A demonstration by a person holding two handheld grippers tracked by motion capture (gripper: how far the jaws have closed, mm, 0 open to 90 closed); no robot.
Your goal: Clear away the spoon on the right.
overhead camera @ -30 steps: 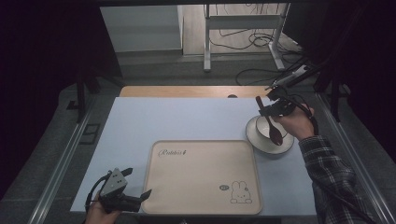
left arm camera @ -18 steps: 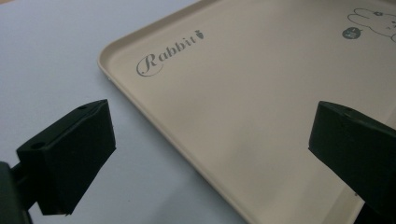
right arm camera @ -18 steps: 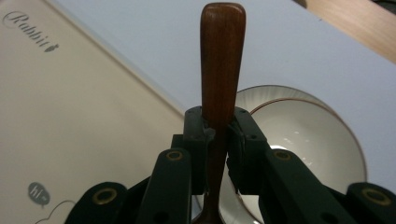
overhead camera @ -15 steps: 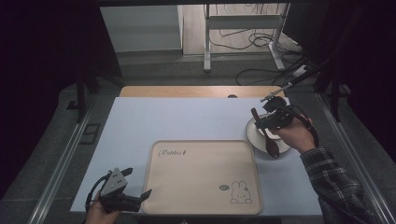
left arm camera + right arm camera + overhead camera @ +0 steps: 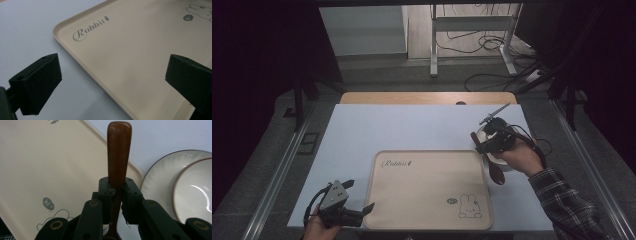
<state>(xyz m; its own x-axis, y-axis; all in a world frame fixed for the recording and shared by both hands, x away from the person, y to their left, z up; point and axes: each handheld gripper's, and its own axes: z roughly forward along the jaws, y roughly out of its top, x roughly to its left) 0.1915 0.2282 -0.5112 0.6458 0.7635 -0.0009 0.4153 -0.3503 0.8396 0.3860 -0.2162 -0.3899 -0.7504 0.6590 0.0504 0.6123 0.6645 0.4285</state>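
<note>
A beige tray (image 5: 427, 195) with a rabbit print lies on the light blue mat (image 5: 412, 127). My right gripper (image 5: 479, 141) is shut on a brown wooden spoon (image 5: 496, 173) by its handle, at the tray's right edge. In the right gripper view the pads (image 5: 105, 192) clamp the spoon handle (image 5: 119, 152), which points over the tray's rim (image 5: 120, 155). A white plate (image 5: 157, 182) carrying a white bowl (image 5: 195, 192) sits just to the right. My left gripper (image 5: 360, 210) rests at the tray's front left corner, open and holding nothing. Its jaws straddle the tray's rim (image 5: 75, 52).
The plate (image 5: 480, 132) is partly hidden under the right hand. A wooden tabletop strip (image 5: 427, 97) shows behind the mat. Metal rails (image 5: 282, 175) run along both sides. Cables (image 5: 492, 75) and a desk frame lie on the floor beyond.
The right gripper has carried the spoon left and down, from above the plate towards the tray's right edge. The left gripper has stayed in place.
</note>
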